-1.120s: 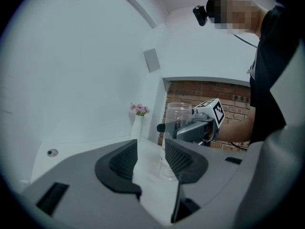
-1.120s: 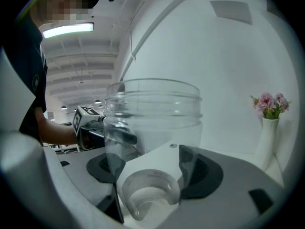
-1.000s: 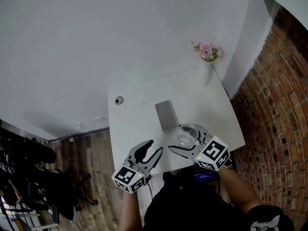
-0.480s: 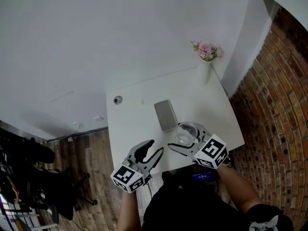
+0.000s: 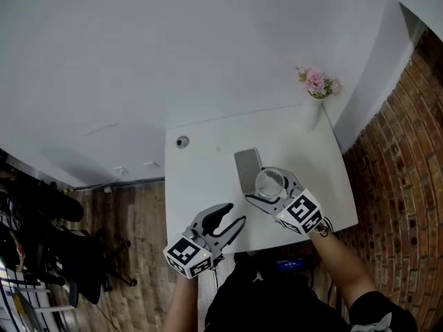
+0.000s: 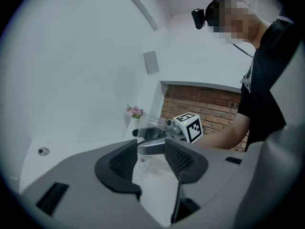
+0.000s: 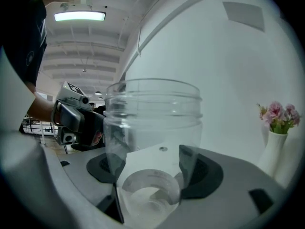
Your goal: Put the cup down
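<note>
1 clear, wide-mouthed, upright cup point(image 7: 152, 128)

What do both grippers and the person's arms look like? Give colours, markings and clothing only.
The left gripper and right gripper have grey bodies with two curved jaws lined with black textured pads. Each carries a white cube with black square markers. The person wears a black short-sleeved shirt; the forearms are bare.
</note>
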A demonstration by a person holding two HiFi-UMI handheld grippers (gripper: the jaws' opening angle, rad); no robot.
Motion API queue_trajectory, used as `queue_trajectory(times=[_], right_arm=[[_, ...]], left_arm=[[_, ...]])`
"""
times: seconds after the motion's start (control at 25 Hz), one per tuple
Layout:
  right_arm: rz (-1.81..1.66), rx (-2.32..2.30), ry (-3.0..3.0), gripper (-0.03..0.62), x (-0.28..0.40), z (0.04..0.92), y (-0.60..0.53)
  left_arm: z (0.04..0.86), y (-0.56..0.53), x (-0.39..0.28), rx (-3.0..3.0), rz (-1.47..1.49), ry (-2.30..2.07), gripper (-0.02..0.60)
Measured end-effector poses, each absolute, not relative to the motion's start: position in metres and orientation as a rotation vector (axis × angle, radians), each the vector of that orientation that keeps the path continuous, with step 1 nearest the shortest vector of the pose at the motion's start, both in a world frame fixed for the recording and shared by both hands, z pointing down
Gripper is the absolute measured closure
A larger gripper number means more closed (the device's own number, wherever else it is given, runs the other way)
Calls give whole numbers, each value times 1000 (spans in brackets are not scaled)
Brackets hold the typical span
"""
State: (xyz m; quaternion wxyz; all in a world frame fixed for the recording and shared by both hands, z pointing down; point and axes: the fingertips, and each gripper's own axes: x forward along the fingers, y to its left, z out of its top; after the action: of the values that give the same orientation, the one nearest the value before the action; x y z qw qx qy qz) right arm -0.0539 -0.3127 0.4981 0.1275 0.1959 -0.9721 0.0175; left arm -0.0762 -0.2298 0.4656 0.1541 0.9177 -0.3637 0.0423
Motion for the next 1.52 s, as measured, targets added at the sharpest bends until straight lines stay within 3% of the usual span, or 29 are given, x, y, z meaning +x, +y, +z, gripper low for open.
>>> queue_trajectory(times=[0.76, 1.52], right_arm=[[163, 488, -2769, 241, -113, 597, -392], [7, 474, -2812, 243, -109, 599, -388]], left_arm=[[500, -230, -92, 2475, 160, -1142, 407], [504, -244, -102, 2452, 156, -1152, 407]])
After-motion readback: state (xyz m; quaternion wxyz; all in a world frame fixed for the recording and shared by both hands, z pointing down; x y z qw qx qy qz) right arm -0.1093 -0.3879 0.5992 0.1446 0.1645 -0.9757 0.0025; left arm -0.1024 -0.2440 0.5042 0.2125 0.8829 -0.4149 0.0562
